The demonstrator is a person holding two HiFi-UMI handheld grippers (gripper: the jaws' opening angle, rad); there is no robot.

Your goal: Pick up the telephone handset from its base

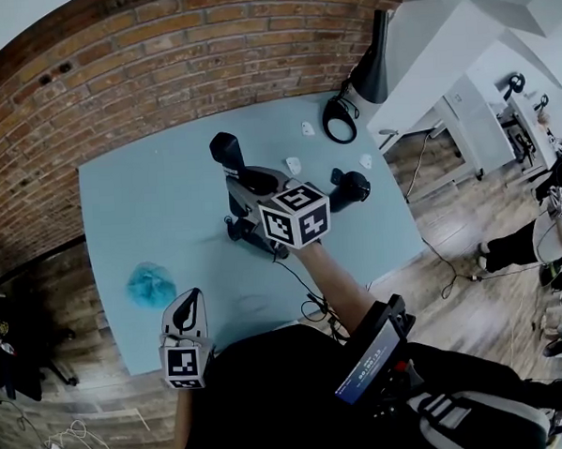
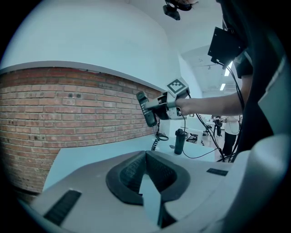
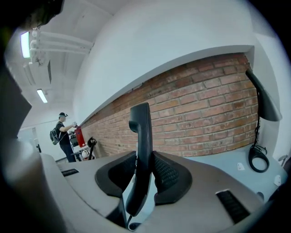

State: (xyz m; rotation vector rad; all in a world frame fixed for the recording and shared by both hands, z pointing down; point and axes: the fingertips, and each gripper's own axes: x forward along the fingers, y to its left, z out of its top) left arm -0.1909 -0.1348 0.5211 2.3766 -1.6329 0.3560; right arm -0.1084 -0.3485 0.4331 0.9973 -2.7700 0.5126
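My right gripper [image 1: 257,187] holds the black telephone handset [image 1: 228,153] in the air above the light blue table [image 1: 139,207]. In the right gripper view the handset [image 3: 142,150] stands upright between the jaws of that gripper [image 3: 144,157], whose pads press on its sides. The left gripper view shows the handset [image 2: 146,108] raised, with its coiled cord [image 2: 154,143] hanging to the table. The dark phone base [image 1: 236,229] sits under the right hand, partly hidden. My left gripper [image 1: 187,303] hovers at the table's near edge, its jaws [image 2: 145,157] shut on nothing.
A black bottle [image 1: 352,187] stands right of the phone. A crumpled blue cloth [image 1: 151,284] lies at the near left. A black lamp with a cable ring [image 1: 339,120] is at the far right corner. A brick wall [image 1: 160,66] runs behind the table.
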